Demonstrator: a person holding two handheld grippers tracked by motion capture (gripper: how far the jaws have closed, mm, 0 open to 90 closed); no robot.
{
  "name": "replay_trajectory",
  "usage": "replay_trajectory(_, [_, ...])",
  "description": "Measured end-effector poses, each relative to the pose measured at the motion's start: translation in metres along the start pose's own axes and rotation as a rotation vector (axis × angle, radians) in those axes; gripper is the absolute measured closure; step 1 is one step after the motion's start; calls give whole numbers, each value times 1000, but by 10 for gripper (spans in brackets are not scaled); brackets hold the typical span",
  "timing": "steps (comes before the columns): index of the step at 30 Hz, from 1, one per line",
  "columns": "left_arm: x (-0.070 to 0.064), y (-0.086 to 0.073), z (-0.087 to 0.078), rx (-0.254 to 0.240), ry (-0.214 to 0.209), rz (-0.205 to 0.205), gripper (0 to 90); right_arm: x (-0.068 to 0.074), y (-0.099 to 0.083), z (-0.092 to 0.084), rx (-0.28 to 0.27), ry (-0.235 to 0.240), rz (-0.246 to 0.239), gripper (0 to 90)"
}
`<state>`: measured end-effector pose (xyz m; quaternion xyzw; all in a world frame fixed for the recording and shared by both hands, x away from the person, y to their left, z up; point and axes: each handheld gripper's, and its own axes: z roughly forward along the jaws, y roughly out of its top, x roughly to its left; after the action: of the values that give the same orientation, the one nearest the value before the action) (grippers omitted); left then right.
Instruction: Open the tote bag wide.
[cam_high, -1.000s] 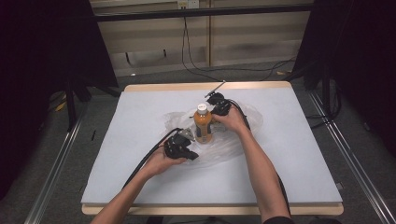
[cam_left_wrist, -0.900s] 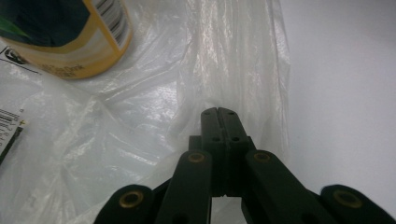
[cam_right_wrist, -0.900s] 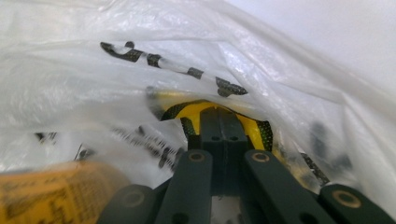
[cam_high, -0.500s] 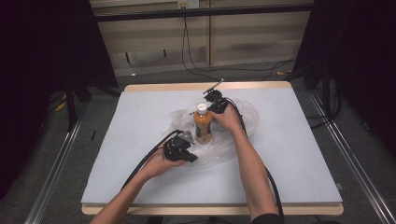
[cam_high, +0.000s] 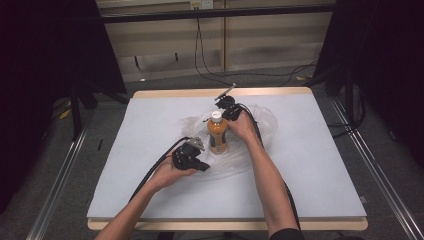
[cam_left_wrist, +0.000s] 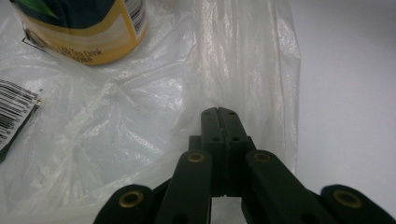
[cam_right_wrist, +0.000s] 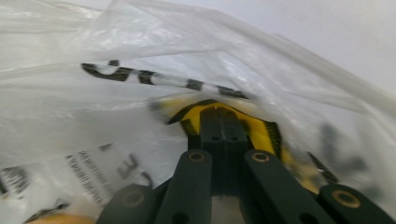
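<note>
A clear plastic bag is seen spread over the middle of the pale grey table, and an orange drink bottle with a white cap stands upright on it, close to the table's centre.

The left claw is held low at about 7 o'clock from the bottle, just beside it, with its tips over the near edge of the bag. In the left gripper view the jaws of the left claw are seen pressed fully together, and a fold of the bag's film appears to be pinched at their tips, though this cannot be told for certain. The bottle's yellow-labelled base is seen at 11 o'clock from the tips, a little apart from them.

The right claw is held at about 1 o'clock from the bottle, near its cap, at the far edge of the bag. In the right gripper view the right claw is likewise seen closed, and crumpled film with black printing is draped right around its tips. A yellow shape is seen through the film just behind the tips; what it is cannot be told.
</note>
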<state>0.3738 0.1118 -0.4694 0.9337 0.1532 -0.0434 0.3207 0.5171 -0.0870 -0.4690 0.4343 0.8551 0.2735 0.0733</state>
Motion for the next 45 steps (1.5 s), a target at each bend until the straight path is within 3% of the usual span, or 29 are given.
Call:
replay_trajectory(2, [0,-1,0,-8,8,-2,900,1,0,-6,-32,42,-4,900])
replay_trajectory(4, [0,-1,-1,-3,9,-7,900,2,0,-9,-33,41,-8,900])
replay_trajectory(5, [0,-2,-1,-34,-8,-8,900,4,0,-16,-47,63,-3,900])
replay_trajectory(8, [-1,-1,-5,-53,-7,-7,900,6,-1,-24,-60,60,-12,900])
replay_trajectory(9, [-2,-1,-6,-90,-21,-13,900,5,-5,-35,-92,78,-7,900])
replay_trajectory(10, [-2,0,-10,-75,-6,-2,900,4,-7,-40,-106,77,-6,900])
replay_trajectory(13, [-3,0,-14,-148,-12,-10,893,1,-12,-51,-127,65,-14,900])
replay_trajectory(14, [-4,0,-16,-169,-3,-28,881,-1,-14,-56,-145,60,-22,900])
replay_trajectory(17, [-5,1,-25,-213,27,-20,824,-4,-23,-73,-195,67,-17,900])
replay_trajectory(18, [-7,2,-29,-222,53,-20,798,-5,-27,-78,-217,71,-19,900])
replay_trajectory(21, [-12,2,-38,-269,77,-13,681,-9,-45,-99,-280,59,-10,900])
replay_trajectory(23, [-14,0,-45,-293,99,-1,656,-9,-51,-103,-296,50,-13,893])
replay_trajectory(24, [-16,-2,-47,-318,110,-5,628,-9,-56,-108,-314,48,-12,814])
replay_trajectory(26, [-18,-7,-52,-340,155,0,602,-7,-66,-117,-338,35,-20,740])
replay_trajectory(27, [-20,-10,-54,-365,165,-9,556,-3,-77,-127,-383,20,-29,616])
replay_trajectory(28, [-21,-12,-57,-383,169,-10,540,-1,-82,-133,-415,25,-22,559])
replay_trajectory(29, [-22,-15,-61,-404,174,-6,540,-1,-82,-133,-415,25,-22,559])
replay_trajectory(30, [-23,-17,-65,-425,179,-6,495,1,-87,-138,-438,42,-23,504])
replay_trajectory(32, [-26,-21,-73,-430,204,-27,403,6,-98,-150,-504,59,-21,382])
replay_trajectory(36, [-26,-33,-84,-441,251,-45,271,15,-118,-164,-537,10,-20,175])
replay_trajectory(40, [-27,-44,-89,-443,267,-98,149,19,-145,-177,-592,-32,-12,81])
replay_trajectory(42, [-31,-48,-92,-424,295,-100,122,19,-151,-180,-603,-40,-9,77])
replay_trajectory(45, [-37,-57,-96,-434,325,-102,77,21,-172,-188,-624,-64,8,50])
